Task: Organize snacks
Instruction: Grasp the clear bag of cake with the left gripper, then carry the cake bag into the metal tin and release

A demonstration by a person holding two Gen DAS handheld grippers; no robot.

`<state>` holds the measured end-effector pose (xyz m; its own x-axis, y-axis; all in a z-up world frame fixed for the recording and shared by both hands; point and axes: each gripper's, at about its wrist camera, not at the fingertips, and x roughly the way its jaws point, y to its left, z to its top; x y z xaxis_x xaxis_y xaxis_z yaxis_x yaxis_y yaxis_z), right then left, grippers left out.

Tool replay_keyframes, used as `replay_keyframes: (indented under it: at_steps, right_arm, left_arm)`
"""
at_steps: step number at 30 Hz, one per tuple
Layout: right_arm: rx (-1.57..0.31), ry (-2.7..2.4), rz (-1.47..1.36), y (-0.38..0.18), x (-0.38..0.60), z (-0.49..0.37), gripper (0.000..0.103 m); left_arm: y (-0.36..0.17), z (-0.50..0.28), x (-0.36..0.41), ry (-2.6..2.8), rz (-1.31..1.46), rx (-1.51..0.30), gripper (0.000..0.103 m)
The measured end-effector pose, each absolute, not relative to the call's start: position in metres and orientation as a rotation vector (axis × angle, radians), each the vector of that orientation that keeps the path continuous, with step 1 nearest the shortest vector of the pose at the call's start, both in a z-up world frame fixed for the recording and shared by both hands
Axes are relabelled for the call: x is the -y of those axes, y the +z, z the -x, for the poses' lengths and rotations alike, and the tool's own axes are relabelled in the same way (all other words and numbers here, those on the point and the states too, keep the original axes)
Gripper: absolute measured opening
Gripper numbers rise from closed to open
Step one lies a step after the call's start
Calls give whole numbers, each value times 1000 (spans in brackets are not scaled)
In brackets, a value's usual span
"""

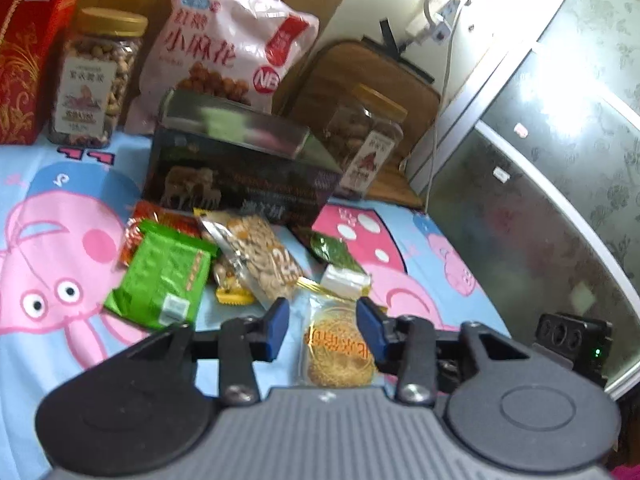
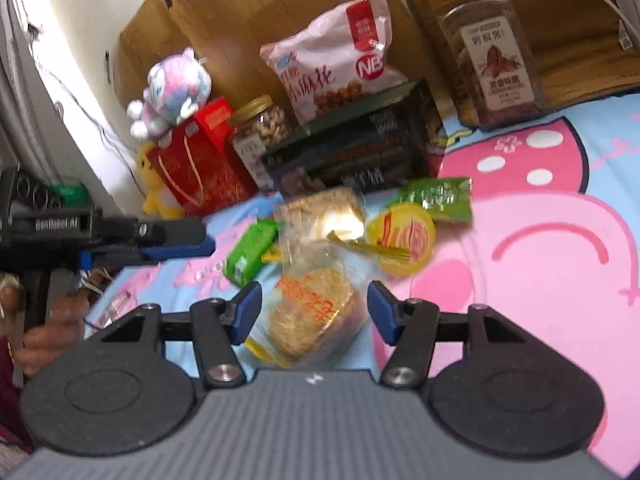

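The clear-wrapped round pastry [image 2: 310,314] lies on the cartoon bedsheet [image 2: 540,280] straight ahead of the right gripper [image 2: 314,312], between its blue pads — the nearer tool by far. Those jaws stand apart, neither pad pressing the wrapper. The left gripper [image 1: 322,326] hangs part-open and empty, just short of the same pastry [image 1: 340,350] — the open dark box [image 2: 352,148] sits beyond the loose packets

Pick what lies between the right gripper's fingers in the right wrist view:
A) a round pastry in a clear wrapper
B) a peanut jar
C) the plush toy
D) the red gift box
A: the clear-wrapped round pastry lies on the bedsheet between the right gripper's open fingers, and neither pad visibly presses on it.
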<state>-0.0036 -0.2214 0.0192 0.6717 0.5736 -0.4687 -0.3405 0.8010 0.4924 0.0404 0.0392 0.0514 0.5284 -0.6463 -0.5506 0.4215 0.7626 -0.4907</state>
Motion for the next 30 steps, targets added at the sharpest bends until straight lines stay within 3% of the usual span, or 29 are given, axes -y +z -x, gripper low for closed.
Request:
replay_keyframes:
  at_steps: [10, 12, 17, 24, 30]
  right_arm:
    - [-609, 519, 63, 9, 188, 41, 72]
    - [-594, 506, 143, 4, 177, 42, 71]
    - [-565, 457, 194, 2, 167, 39, 52]
    - [-430, 509, 119, 36, 165, 35, 51]
    - [-328, 515, 92, 62, 143, -13, 51]
  left_arm:
    - [14, -50, -12, -704, 275, -910, 49]
    - [6, -51, -4, -708, 257, -937, 42]
    - [5, -41, -5, -698, 244, -917, 39]
    - [53, -30, -29, -680, 251, -770, 39]
    - [90, -71, -41, -604, 272, -657, 39]
